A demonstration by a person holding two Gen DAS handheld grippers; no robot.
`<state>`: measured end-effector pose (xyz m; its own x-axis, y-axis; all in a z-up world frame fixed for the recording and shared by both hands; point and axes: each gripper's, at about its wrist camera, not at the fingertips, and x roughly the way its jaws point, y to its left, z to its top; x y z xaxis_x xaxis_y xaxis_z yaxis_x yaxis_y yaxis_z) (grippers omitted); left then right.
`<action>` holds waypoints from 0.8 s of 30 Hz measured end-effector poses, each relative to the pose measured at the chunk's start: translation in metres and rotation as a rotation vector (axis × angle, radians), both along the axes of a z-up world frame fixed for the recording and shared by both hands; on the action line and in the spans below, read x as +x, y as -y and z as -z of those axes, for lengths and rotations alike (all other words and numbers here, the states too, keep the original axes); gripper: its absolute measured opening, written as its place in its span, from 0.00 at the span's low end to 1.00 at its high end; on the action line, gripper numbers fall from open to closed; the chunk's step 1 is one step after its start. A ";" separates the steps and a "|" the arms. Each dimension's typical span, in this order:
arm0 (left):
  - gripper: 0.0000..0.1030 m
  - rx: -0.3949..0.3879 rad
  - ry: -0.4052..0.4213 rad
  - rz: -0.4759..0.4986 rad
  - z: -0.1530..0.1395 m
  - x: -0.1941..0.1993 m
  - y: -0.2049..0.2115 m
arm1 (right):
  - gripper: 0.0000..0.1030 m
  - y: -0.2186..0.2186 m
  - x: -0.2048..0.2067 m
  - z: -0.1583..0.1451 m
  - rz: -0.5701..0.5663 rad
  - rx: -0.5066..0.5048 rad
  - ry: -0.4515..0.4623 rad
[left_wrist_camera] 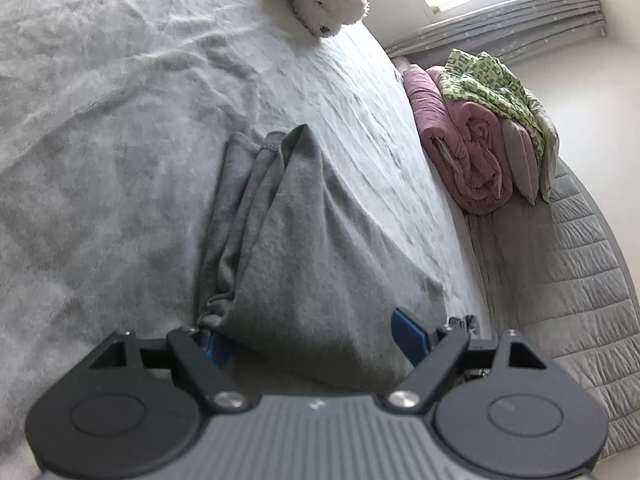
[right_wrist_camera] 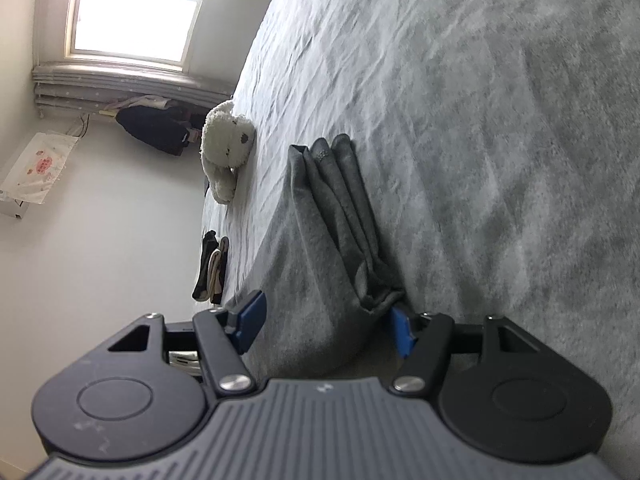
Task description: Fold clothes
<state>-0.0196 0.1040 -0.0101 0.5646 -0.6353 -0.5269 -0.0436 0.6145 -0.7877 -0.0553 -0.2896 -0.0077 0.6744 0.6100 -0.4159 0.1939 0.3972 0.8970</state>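
A dark grey garment lies folded into a long strip on the light grey bed sheet. Bunched pleats run along its left side in the left wrist view. My left gripper stands open at the garment's near end, one blue finger on each side of the cloth. In the right wrist view the same garment stretches away over the sheet, pleats on its right side. My right gripper is open too, straddling that end of the garment, its blue fingertips wide apart.
A white plush toy lies near the bed's edge. A rolled pink quilt with a green patterned cloth on top rests by a quilted grey panel. Dark and pale striped cloth hangs at the bed's side.
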 end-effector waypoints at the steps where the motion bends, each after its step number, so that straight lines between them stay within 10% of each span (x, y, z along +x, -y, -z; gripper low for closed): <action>1: 0.80 -0.005 -0.001 -0.003 0.001 0.001 -0.001 | 0.65 0.000 0.001 0.000 0.002 0.001 0.002; 24: 0.64 -0.072 -0.025 -0.064 0.006 0.012 -0.018 | 0.65 0.002 0.013 -0.002 0.026 -0.029 0.050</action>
